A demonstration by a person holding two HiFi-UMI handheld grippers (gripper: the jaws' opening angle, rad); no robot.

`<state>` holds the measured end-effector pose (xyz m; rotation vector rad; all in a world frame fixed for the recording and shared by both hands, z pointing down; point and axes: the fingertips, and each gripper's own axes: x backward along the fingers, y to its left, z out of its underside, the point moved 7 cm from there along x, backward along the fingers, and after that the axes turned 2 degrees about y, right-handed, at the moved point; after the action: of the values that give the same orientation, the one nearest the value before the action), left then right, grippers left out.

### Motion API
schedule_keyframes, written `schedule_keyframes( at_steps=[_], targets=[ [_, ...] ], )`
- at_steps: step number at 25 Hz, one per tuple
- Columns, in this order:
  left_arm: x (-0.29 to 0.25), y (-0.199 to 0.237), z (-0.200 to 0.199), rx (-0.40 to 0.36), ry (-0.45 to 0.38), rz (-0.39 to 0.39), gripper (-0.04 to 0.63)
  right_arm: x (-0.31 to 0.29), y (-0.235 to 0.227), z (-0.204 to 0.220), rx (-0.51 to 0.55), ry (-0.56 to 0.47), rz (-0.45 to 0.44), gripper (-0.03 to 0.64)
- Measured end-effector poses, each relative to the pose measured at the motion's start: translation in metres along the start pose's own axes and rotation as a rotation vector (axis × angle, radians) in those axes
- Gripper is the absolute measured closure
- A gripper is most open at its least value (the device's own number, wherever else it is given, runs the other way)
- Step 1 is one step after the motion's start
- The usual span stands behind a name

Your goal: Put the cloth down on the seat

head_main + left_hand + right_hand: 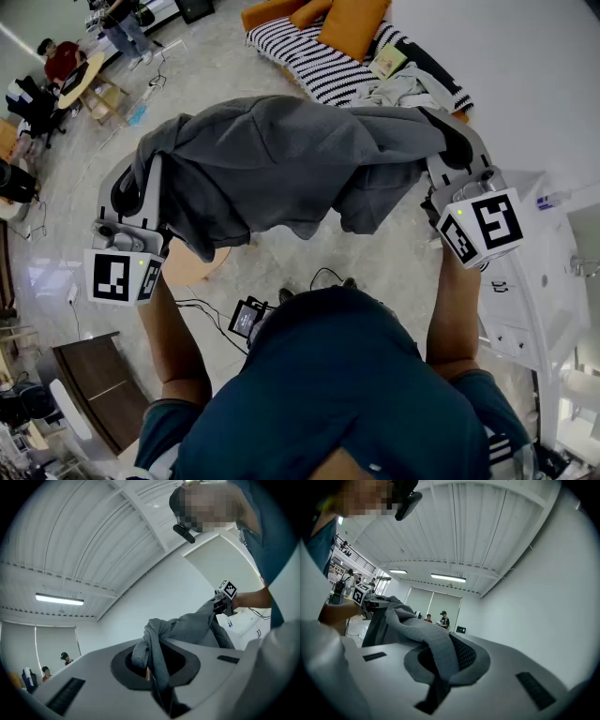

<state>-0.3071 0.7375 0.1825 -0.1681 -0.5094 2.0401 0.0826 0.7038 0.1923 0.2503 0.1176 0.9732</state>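
The left tongs (141,192) and the right tongs (457,155) are clamping opposite ends of the grey cloth (281,159), so it is hanging spread, ready for the far striped seat (314,66).

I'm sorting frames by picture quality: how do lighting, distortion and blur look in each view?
Head view: even light, sharp, grey cloth crisp, room bowed by the wide lens. Left gripper view: strong fisheye, dark corners, ceiling lamp blown out. Right gripper view: same fisheye and dark corners, ceiling strips bright.
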Motion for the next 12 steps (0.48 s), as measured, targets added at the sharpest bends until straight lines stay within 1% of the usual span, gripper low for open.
schedule_keyframes(
  at_steps=[7, 12],
  targets=[
    [-0.018, -0.019, -0.004, 0.0, 0.013, -0.005, 0.567, 0.01, -0.021, 0.008, -0.008, -0.009, -0.014, 0.6],
    [-0.038, -0.037, -0.01, -0.005, 0.026, -0.006, 0.568, 0.017, -0.045, 0.018, -0.021, -0.014, -0.029, 0.6]
  ],
)
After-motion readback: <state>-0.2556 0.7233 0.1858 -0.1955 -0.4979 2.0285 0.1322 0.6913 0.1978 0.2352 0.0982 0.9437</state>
